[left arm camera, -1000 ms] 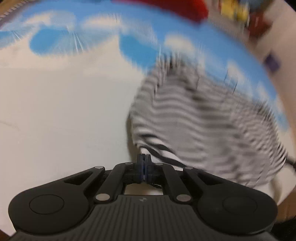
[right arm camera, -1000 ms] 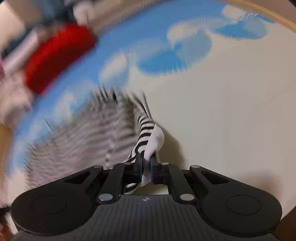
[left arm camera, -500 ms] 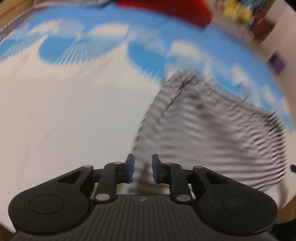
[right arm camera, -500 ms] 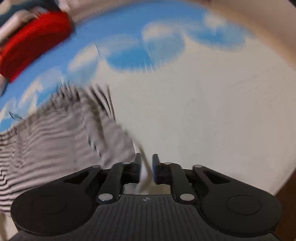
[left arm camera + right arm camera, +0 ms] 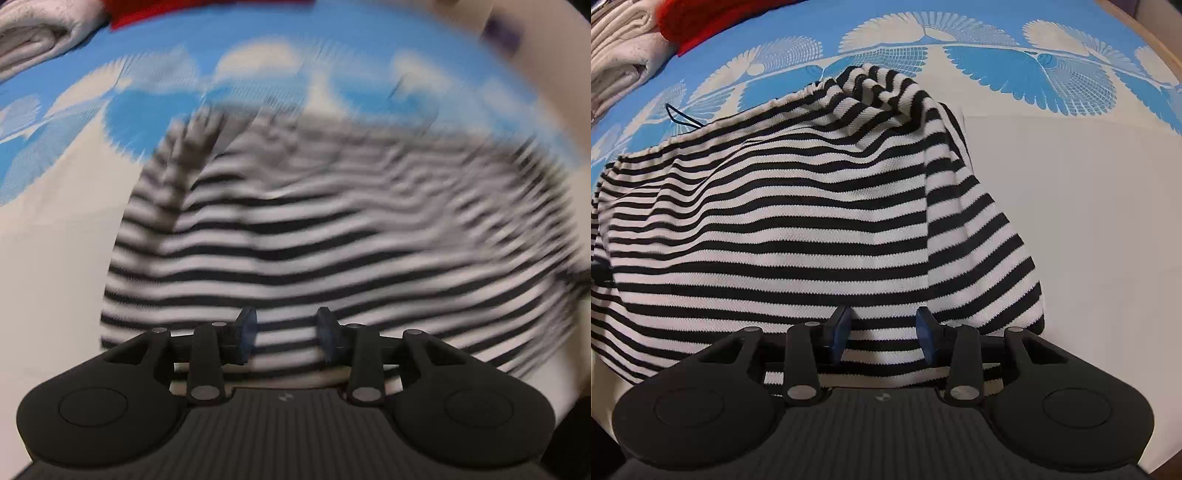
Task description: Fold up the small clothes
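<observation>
My right claw (image 5: 882, 334) is spread wide, gripping nothing — its fingertips sit over the near hem of the striped garment (image 5: 798, 221), which looks like the spot to pinch for the next fold. The left claw (image 5: 286, 334) is wide too, over the same hem, though that view is smeared. The garment lies flat on the bed (image 5: 1089, 229), on its pale part, its far edge bunched against the blue patterned band. Folded towels (image 5: 620, 62) and a red cloth (image 5: 690, 22) crowd the far-left corner.
</observation>
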A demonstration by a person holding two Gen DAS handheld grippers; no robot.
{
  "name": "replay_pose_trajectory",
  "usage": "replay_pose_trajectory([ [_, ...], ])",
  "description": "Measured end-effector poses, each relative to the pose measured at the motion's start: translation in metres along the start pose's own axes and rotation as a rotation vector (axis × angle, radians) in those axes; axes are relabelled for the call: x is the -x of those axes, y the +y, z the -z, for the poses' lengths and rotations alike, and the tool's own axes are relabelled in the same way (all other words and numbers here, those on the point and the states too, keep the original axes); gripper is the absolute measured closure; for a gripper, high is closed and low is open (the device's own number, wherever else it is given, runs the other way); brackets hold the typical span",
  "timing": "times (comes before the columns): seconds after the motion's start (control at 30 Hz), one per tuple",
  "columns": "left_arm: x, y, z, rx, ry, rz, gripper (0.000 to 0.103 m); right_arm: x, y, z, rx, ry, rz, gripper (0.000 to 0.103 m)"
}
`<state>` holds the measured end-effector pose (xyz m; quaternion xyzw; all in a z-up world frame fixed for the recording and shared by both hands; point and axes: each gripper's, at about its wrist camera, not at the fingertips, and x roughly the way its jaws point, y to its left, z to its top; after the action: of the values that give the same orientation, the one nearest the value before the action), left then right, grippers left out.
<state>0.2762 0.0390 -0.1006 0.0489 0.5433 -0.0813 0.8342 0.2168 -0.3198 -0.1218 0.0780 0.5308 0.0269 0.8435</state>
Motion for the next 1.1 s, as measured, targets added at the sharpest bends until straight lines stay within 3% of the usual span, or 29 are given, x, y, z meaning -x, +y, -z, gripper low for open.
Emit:
replay_pose_trajectory([
  [0.07,0.005,0.003,-0.004,0.03,-0.013,0.008,0.063,0.006,0.004,-0.006,-0.006,-0.035,-0.003,0.062],
  [0.17,0.031,0.012,-0.005,0.09,-0.129,0.048,0.058,0.027,0.001,-0.011,-0.001,-0.159,-0.057,0.062],
  [0.23,0.036,0.02,-0.004,0.107,-0.159,0.049,0.051,0.023,-0.002,-0.012,0.026,-0.145,0.004,0.059],
  [0.3,0.025,0.027,-0.003,0.125,-0.098,0.0,0.05,0.006,-0.009,-0.01,0.04,-0.062,0.157,0.06],
  [0.33,0.017,0.032,0.0,0.137,-0.045,-0.025,0.05,0.006,-0.014,-0.011,0.024,-0.063,0.192,0.06],
  [0.4,0.018,0.043,0.006,0.161,-0.006,-0.059,0.05,0.025,-0.028,-0.014,-0.061,-0.154,0.161,0.06],
  [0.47,0.029,0.056,0.012,0.2,-0.043,-0.049,0.05,0.041,-0.038,-0.011,-0.124,-0.22,0.148,0.058],
  [0.5,0.036,0.063,0.015,0.224,-0.062,-0.032,0.045,0.046,-0.045,-0.01,-0.143,-0.229,0.155,0.056],
  [0.57,0.044,0.076,0.022,0.273,-0.07,-0.022,0.035,0.049,-0.057,-0.004,-0.186,-0.196,0.138,0.053],
  [0.7,0.048,0.089,0.039,0.304,0.0,-0.012,0.034,0.037,-0.088,0.014,-0.351,-0.053,0.027,0.052],
  [0.87,0.07,0.1,0.053,0.331,-0.067,-0.008,0.034,0.031,-0.094,0.031,-0.406,0.023,-0.012,0.053],
  [0.9,0.077,0.102,0.056,0.351,-0.093,-0.004,0.034,0.03,-0.091,0.032,-0.388,0.028,-0.019,0.058],
  [0.93,0.085,0.104,0.057,0.375,-0.122,0.004,0.034,0.031,-0.089,0.032,-0.375,0.026,-0.024,0.088],
  [0.97,0.093,0.106,0.059,0.4,-0.151,0.01,0.035,0.033,-0.088,0.032,-0.365,0.011,-0.04,0.093],
  [1.1,0.121,0.105,0.069,0.457,-0.25,0.046,0.035,0.052,-0.099,0.034,-0.418,-0.07,-0.063,0.095],
])
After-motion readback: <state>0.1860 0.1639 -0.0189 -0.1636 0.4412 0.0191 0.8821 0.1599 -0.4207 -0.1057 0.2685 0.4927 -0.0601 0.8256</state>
